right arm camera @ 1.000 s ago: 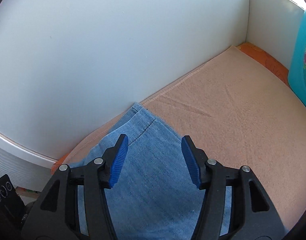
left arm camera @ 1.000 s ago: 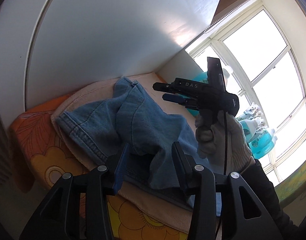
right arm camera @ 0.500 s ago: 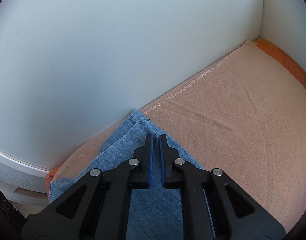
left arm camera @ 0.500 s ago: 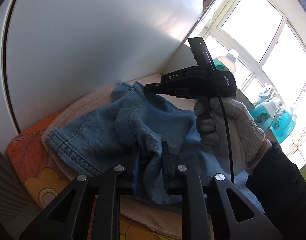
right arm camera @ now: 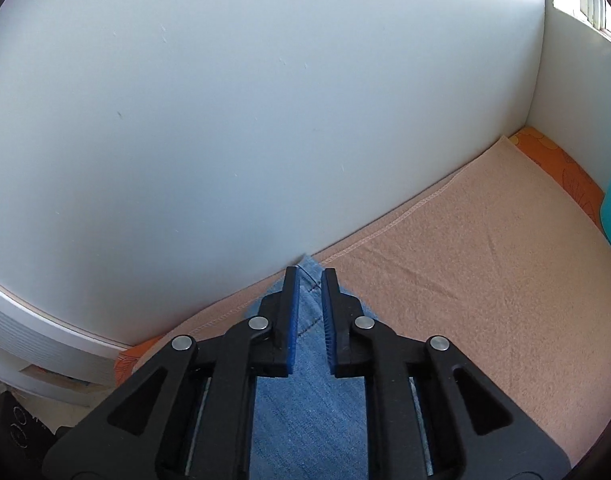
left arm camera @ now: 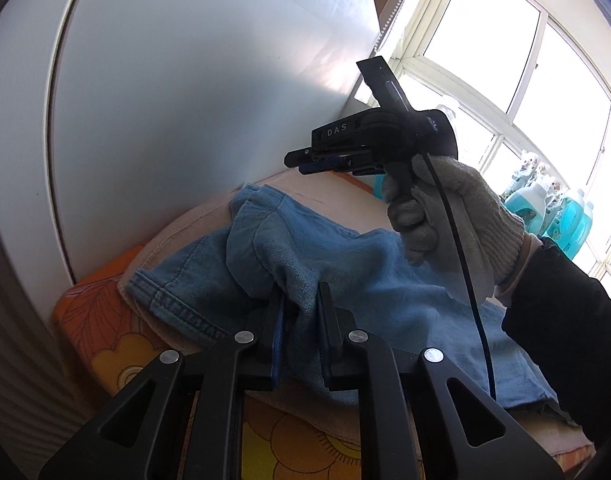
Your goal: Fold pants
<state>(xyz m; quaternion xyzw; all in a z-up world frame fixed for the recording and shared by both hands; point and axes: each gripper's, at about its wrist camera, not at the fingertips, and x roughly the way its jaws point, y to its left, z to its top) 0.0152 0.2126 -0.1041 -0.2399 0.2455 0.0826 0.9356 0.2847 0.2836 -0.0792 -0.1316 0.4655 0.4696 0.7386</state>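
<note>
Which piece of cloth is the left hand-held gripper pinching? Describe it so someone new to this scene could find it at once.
Start at the white wall; below it lies a peach blanket over an orange flowered sheet. The rumpled blue denim pants lie on the blanket, and the left hand-held gripper is shut on a raised fold of them. They are the only blue cloth there.

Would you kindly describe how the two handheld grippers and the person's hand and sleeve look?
Both grippers, left gripper and right gripper, are black plastic with silver pivot screws and blue finger pads. The right one's body reads "DAS" and trails a black cable. A white knit glove meets a black sleeve.
</note>
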